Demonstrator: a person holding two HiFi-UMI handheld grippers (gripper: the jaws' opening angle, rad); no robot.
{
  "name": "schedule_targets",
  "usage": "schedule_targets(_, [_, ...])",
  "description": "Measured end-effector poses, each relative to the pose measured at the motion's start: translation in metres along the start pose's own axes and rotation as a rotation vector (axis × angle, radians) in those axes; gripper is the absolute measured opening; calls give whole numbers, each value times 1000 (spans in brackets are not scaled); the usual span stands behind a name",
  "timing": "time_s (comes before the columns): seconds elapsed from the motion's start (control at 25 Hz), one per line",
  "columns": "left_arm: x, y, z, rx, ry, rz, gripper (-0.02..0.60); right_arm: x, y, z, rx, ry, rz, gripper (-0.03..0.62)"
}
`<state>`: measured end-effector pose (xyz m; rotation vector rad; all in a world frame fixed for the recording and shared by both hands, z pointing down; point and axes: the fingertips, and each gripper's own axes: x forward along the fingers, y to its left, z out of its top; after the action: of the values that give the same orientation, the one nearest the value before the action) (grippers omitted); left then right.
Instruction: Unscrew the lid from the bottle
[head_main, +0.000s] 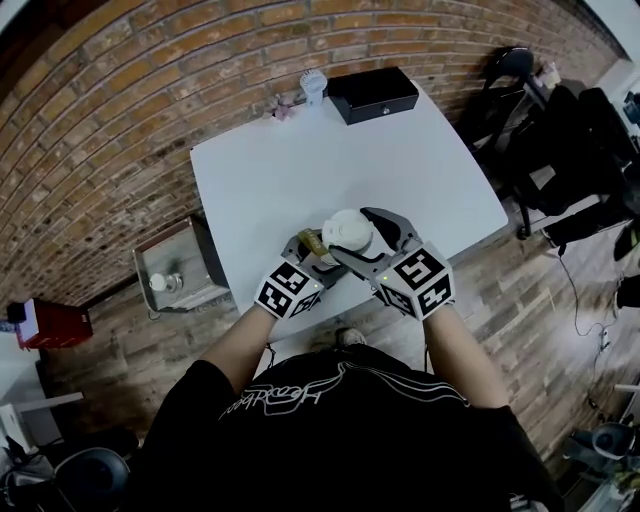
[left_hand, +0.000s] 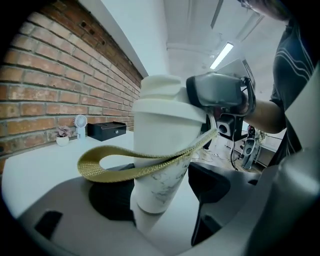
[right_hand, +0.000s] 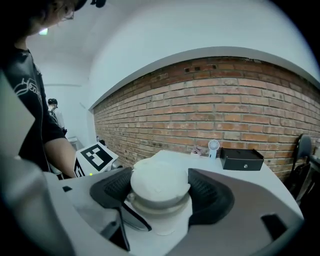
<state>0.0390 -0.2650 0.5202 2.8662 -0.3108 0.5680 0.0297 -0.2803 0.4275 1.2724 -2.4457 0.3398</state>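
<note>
- Bottle (left_hand: 161, 167), tilted, is at the lower centre of the head view, over the tabletop (head_main: 300, 170) edge.
- Left hand-held gripper (head_main: 312, 250) clamps its body.
- Right hand-held gripper (right_hand: 160, 192) is closed on the white lid (right_hand: 159, 177), both pads touching.

Grips bottle (left_hand: 160, 170) between left gripper (head_main: 312, 246) jaws; clasps lid (right_hand: 160, 182) between right gripper (head_main: 365, 242) jaws; holds both forearms angled inward.

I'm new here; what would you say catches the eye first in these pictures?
A white bottle with a yellow strap, clamped by the left gripper near the front edge of the table. The right gripper grips its lid. A black box sits by the brick wall.
</note>
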Motion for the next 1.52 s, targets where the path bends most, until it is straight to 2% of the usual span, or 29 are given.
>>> schedule_targets(0.56, [0,-1,-1,-24,54,-13,354,-4,-3,3,3,25,3,341])
schedule_targets(0.84, [-24,6,4,-62,47,40,357,-23,-10,39,30,-60,19,341])
schedule_targets(1.04, [-61,5,10,-65,33,103,356,-52,-14,77,31,-165,21,341])
schedule_targets(1.16, [-90,0,24,-77,-3,152,354,-73,-11,99,17,-218,30,341])
schedule_targets(1.2, [-100,-2,31,-85,-21,172,335,-79,-9,105,9,-233,33,341])
schedule_targets(1.28, [-122,-6,48,-98,-57,223,191,-92,-4,118,-5,-267,44,341])
schedule_targets(1.36, [-142,-14,68,-102,-96,270,87,-107,4,127,-18,-298,63,341])
schedule_targets(1.52, [-171,-53,122,-41,-216,321,52,-140,20,131,-58,-325,98,341])
